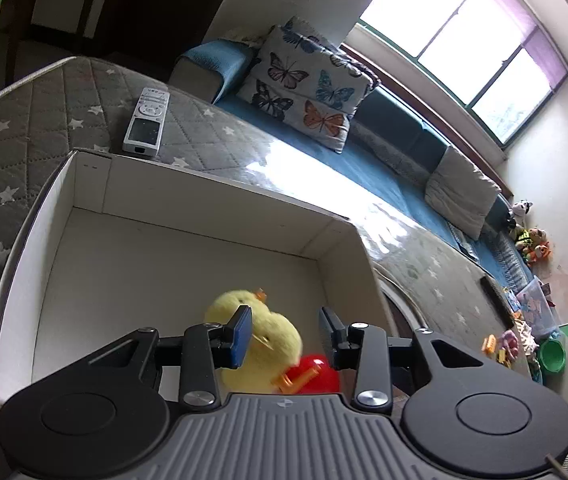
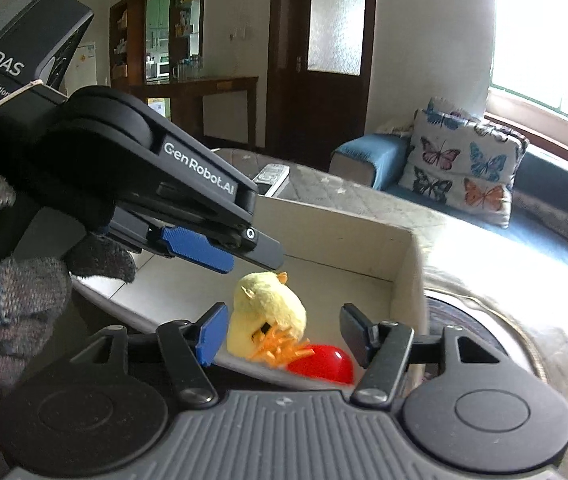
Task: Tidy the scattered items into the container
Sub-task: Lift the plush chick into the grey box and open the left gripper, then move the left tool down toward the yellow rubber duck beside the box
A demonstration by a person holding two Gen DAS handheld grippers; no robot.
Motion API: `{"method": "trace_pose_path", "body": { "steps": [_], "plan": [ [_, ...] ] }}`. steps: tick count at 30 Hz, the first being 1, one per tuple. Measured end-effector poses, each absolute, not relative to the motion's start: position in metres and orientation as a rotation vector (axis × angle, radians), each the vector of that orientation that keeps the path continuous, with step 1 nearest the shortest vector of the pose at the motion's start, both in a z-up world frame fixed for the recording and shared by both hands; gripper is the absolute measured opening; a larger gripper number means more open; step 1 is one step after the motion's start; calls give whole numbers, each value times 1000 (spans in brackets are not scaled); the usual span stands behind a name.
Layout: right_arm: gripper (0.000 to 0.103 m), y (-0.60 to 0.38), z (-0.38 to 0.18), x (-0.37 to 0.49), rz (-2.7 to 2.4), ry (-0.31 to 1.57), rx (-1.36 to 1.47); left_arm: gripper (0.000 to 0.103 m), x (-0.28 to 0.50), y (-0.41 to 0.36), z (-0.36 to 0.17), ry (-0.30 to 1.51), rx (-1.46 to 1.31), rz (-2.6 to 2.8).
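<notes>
Although the yellow plush chick (image 1: 256, 336) and the red ball (image 1: 316, 374) already lie inside the white box (image 1: 204, 196), touching each other near its front wall, your tidying is not finished as far as these views show. The grey remote (image 1: 146, 122) lies on the quilted star-patterned cover (image 1: 24, 128) just beyond the box's far corner, outside the container, and I judge it the next thing to fetch. Your left gripper (image 1: 286, 336) hangs above the chick with its fingers spread and nothing between them; your right gripper (image 2: 284, 334) is likewise spread wide and empty, looking down into the box. Whether other scattered items remain on the cover you cannot tell from here.
</notes>
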State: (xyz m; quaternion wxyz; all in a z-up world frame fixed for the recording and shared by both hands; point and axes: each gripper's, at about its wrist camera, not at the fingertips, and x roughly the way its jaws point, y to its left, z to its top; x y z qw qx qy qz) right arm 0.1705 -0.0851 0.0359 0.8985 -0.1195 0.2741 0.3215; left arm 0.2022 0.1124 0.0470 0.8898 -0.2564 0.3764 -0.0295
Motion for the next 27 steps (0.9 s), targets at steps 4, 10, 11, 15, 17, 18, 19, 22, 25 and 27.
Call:
{"method": "trace_pose_path", "body": {
  "steps": [4, 10, 11, 15, 17, 18, 19, 22, 25, 27],
  "plan": [
    [70, -99, 44, 148, 660, 540, -249, 39, 185, 102, 53, 768, -514, -78],
    [76, -115, 48, 122, 655, 519, -258, 39, 160, 84, 59, 754, -460, -95],
    [76, -117, 47, 117, 655, 519, -259, 39, 156, 82, 59, 752, -452, -97],
    [78, -126, 43, 102, 649, 528, -256, 40, 142, 73, 57, 759, -444, -110],
    [80, -131, 40, 95, 641, 535, -250, 40, 136, 69, 54, 765, -440, -115],
    [80, -134, 38, 93, 638, 542, -245, 40, 133, 66, 52, 768, -437, -117],
    [80, -136, 37, 90, 635, 550, -240, 40, 131, 64, 51, 772, -434, -119],
    [80, -142, 30, 84, 627, 574, -225, 40, 125, 56, 45, 788, -426, -125],
    [80, -148, 23, 77, 621, 598, -210, 40, 118, 48, 40, 804, -415, -130],
    [80, -151, 19, 74, 620, 612, -201, 40, 115, 44, 36, 816, -407, -131]
  ]
}}
